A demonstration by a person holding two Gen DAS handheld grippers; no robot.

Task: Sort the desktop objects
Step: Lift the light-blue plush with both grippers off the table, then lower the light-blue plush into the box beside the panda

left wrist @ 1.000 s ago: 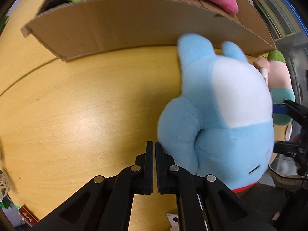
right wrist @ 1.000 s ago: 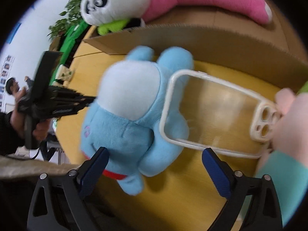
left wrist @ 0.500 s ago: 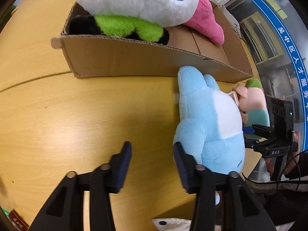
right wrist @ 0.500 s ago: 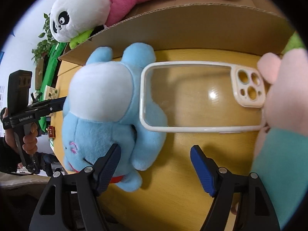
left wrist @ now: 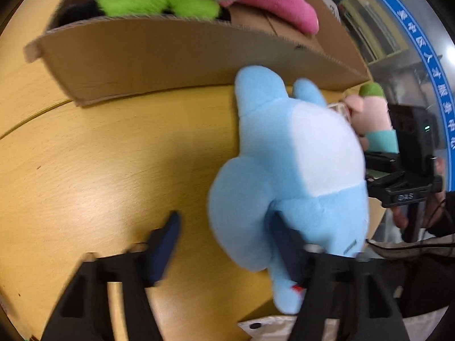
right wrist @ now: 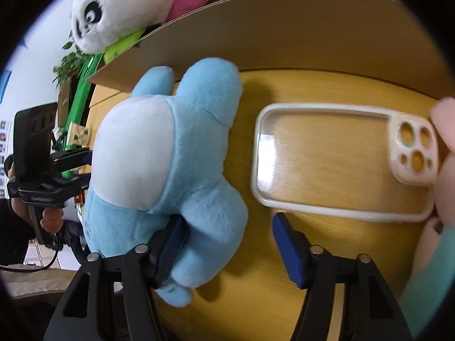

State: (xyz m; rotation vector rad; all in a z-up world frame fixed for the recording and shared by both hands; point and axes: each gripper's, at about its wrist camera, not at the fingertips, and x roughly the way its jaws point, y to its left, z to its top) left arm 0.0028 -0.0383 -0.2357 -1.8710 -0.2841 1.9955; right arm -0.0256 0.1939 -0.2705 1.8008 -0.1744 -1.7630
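Note:
A light-blue plush toy with a white belly [left wrist: 298,156] [right wrist: 159,164] lies on the wooden table, its ears against a cardboard box [left wrist: 170,56] [right wrist: 284,28]. My left gripper [left wrist: 226,241] straddles one of its limbs. The jaws are closing: one finger digs in behind the limb, while the other finger [left wrist: 167,238] stands clear of it. My right gripper [right wrist: 227,244] straddles the opposite limb and is closing too. Its left finger is tucked under the plush, and its right finger [right wrist: 287,244] is apart from it.
A clear phone case with a white rim [right wrist: 341,164] lies flat right of the blue toy. A pink-and-teal plush [right wrist: 443,176] [left wrist: 372,113] touches its far end. The box holds a panda plush [right wrist: 113,14] and a pink plush [left wrist: 278,2]. The table edge runs close behind both grippers.
The left gripper went from shut to spread around the blue toy's limb. The right gripper narrowed and sank onto the other limb. The blue toy now lies clear of the phone case.

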